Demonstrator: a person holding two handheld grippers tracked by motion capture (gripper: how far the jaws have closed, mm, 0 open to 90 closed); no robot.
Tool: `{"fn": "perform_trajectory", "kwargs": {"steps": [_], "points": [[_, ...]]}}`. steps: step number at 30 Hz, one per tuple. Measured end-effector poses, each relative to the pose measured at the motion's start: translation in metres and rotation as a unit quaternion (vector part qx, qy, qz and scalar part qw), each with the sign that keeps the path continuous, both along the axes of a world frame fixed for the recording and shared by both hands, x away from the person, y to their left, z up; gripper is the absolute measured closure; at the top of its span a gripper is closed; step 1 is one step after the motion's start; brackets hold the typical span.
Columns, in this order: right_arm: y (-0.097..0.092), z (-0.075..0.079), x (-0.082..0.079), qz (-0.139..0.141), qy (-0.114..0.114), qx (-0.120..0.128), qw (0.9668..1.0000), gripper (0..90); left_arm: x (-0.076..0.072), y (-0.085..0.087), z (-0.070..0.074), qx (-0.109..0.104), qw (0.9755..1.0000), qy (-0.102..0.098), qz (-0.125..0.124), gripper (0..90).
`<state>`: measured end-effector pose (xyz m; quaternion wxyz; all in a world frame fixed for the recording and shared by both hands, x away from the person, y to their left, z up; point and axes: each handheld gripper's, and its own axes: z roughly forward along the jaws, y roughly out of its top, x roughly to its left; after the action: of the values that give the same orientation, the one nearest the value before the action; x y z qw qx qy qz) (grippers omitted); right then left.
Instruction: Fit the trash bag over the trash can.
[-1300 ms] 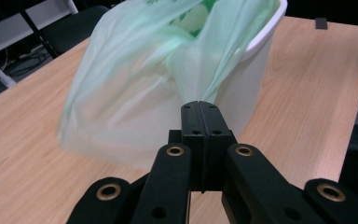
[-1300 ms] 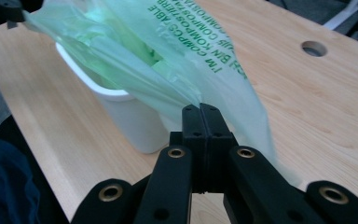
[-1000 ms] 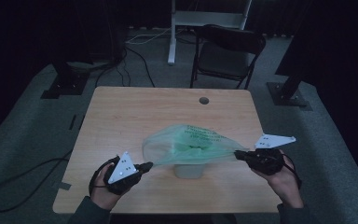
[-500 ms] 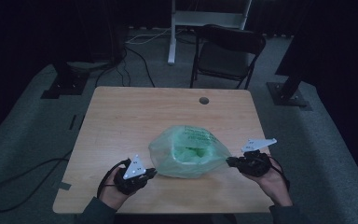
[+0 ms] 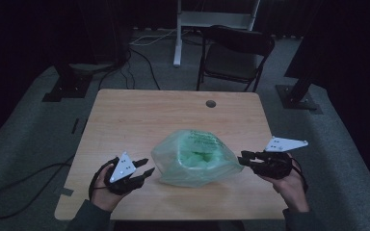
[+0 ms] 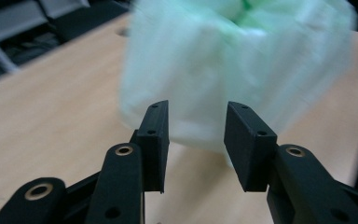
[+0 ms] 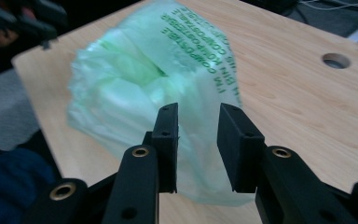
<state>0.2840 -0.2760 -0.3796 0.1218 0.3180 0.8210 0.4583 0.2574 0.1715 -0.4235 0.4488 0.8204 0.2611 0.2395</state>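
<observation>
1. The left claw point(image 5: 145, 166) is resting low over the near left part of the table point(image 5: 139, 120), its jaws having just been opening; they are standing apart with nothing between them, just short of the green bag point(image 5: 195, 159).
2. The right claw point(image 5: 244, 159) is sitting at the bag's right edge, its jaws also just having been opening and standing a little apart, gripping nothing.
3. The bag is lying slumped on the table's near middle, between both claws; it is thin, translucent, crinkled plastic with green printed lettering, bulging over pale contents.
4. The table is light wood-grain laminate with a round hole point(image 5: 211, 103) near its far edge.
5. Beyond it a dark folding chair point(image 5: 233, 53) is standing on grey carpet, with cables point(image 5: 144, 48) trailing across the dim room.
</observation>
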Motion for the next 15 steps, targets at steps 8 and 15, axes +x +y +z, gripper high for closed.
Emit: {"fn": "perform_trajectory", "kwargs": {"steps": [8,15], "points": [[0.018,-0.017,0.011,-0.012,0.002,-0.038,0.9992,62.7,0.025,-0.020,0.006,0.023,0.9984,-0.048,0.017,60.3],[0.037,-0.028,0.019,-0.014,-0.006,-0.085,0.9962,57.7,0.044,-0.032,-0.003,0.030,0.9991,-0.028,0.010,55.3]]}}
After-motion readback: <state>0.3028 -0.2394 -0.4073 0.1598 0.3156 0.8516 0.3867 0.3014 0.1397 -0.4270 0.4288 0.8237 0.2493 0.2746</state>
